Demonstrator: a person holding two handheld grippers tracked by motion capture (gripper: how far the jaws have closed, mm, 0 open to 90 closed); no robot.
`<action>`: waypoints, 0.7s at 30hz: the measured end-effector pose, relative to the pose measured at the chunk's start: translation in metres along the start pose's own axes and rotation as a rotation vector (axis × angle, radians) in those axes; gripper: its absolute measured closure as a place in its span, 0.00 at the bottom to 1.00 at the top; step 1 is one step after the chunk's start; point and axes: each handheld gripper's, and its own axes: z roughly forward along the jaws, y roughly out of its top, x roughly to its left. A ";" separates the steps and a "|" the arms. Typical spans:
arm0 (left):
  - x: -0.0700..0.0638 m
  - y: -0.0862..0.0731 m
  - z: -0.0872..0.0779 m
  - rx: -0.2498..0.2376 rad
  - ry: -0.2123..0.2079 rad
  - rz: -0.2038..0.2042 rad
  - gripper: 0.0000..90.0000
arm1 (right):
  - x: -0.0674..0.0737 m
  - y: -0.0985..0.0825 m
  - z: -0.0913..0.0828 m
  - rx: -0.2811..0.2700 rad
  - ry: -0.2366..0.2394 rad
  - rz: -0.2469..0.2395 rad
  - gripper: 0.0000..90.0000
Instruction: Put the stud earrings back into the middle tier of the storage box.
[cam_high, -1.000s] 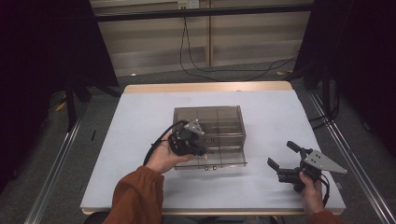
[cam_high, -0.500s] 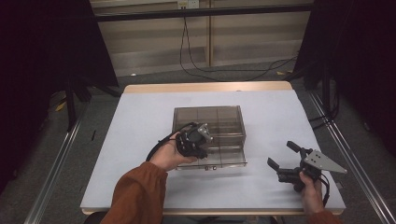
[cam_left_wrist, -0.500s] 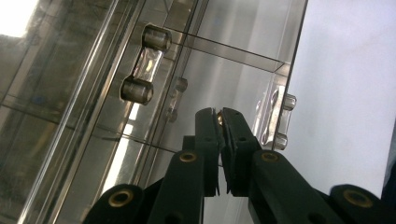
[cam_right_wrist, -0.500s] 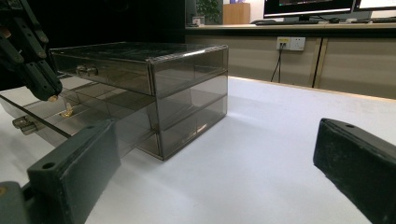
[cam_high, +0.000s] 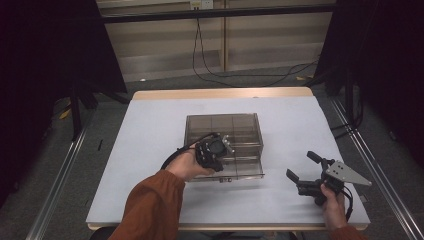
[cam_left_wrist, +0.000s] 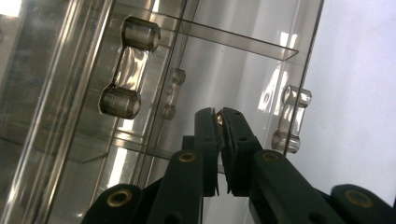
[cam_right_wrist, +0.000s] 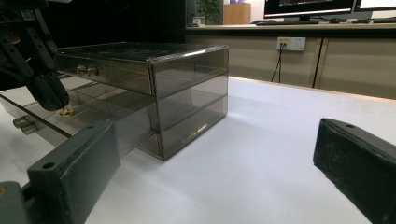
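Near the table's front edge, above the pulled-out drawer (cam_high: 227, 167) of the smoky drawer box (cam_high: 223, 131): left gripper (cam_left_wrist: 218, 113) clenched on a small brass piece (cam_left_wrist: 218, 117); lower squarely into one compartment before releasing. Right gripper (cam_high: 306, 172) released, parked aside.

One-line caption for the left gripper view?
Left gripper pinching a small brass-coloured piece above the clear drawer cabinet.

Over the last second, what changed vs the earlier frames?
The left gripper, jaws shut on a small gold-coloured object, shifted a little to the right and toward the camera over the clear drawer box, above its pulled-out drawer. The right gripper stayed put, open, on the white table. The box did not move.
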 end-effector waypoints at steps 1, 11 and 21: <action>0.000 0.000 0.000 0.003 -0.001 -0.001 0.95 | 0.000 0.000 0.000 0.000 0.000 0.000 0.00; 0.002 -0.001 -0.003 -0.019 0.000 -0.009 0.91 | 0.000 0.000 0.000 0.000 0.001 0.000 0.00; 0.001 -0.017 -0.016 -0.159 -0.031 -0.066 0.93 | 0.000 0.000 0.000 0.000 -0.001 0.000 0.00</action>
